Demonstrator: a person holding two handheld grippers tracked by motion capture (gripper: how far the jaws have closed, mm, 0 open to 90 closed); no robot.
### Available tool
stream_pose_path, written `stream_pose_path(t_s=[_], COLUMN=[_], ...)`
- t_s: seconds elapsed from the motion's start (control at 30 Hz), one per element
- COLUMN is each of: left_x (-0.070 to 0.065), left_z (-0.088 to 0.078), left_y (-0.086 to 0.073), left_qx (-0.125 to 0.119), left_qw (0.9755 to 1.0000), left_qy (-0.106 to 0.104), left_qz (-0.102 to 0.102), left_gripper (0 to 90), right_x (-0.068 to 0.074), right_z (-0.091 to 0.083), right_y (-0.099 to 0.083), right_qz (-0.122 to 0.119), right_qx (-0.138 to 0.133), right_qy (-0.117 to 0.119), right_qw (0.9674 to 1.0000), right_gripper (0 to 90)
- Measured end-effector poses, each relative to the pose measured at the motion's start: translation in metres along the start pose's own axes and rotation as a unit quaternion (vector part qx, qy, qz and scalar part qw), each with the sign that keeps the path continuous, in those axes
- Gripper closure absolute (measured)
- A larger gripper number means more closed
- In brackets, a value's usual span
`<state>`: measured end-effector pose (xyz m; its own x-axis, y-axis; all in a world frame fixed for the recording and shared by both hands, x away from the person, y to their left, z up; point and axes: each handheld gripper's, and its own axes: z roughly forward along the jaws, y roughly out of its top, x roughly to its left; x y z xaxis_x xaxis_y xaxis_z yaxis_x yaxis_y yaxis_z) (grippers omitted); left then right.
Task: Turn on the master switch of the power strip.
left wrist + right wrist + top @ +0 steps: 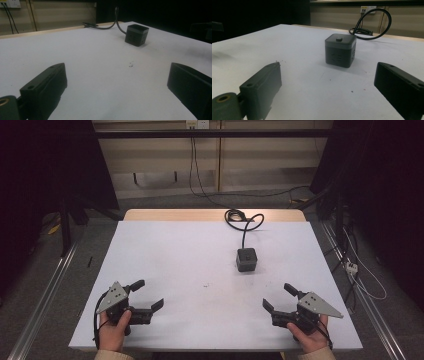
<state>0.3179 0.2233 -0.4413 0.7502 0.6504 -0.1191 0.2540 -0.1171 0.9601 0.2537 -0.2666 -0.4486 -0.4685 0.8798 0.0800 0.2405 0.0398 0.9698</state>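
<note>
Resting low at the near edge, both grippers' fingers were spread wide and held nothing: left gripper (147, 296) at seven o'clock, right gripper (279, 296) at five. Nothing looked begun; the cube socket (246, 259) sat untouched around one o'clock from centre, its cable (243, 217) looping toward twelve. Reaching and gripping remained. The white bench (175, 250) stood in a dim room.

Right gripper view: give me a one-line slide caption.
Open right gripper faces a dark cube power socket on the white table, its cable looping behind.
</note>
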Motion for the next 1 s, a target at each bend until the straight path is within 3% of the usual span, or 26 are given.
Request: stream_pose_path(t_s=[0.57,1.0], left_x=[-0.001,-0.001], left_z=[-0.001,-0.002], left_y=[0.001,0.002], left_qx=[-0.006,-0.009], left_qw=[1.0000,0.9999], left_qy=[-0.006,-0.010], left_qz=[0.003,0.003], left_gripper=[2.4,2.4], right_x=[-0.005,0.009], right_z=[0.019,0.049], right_y=[0.008,0.014], right_qz=[-0.003,-0.036], right_qx=[0.013,0.033], right_qy=[-0.009,0.009], right_qw=[0.9999,0.9988], right_gripper=[7.1,7.0])
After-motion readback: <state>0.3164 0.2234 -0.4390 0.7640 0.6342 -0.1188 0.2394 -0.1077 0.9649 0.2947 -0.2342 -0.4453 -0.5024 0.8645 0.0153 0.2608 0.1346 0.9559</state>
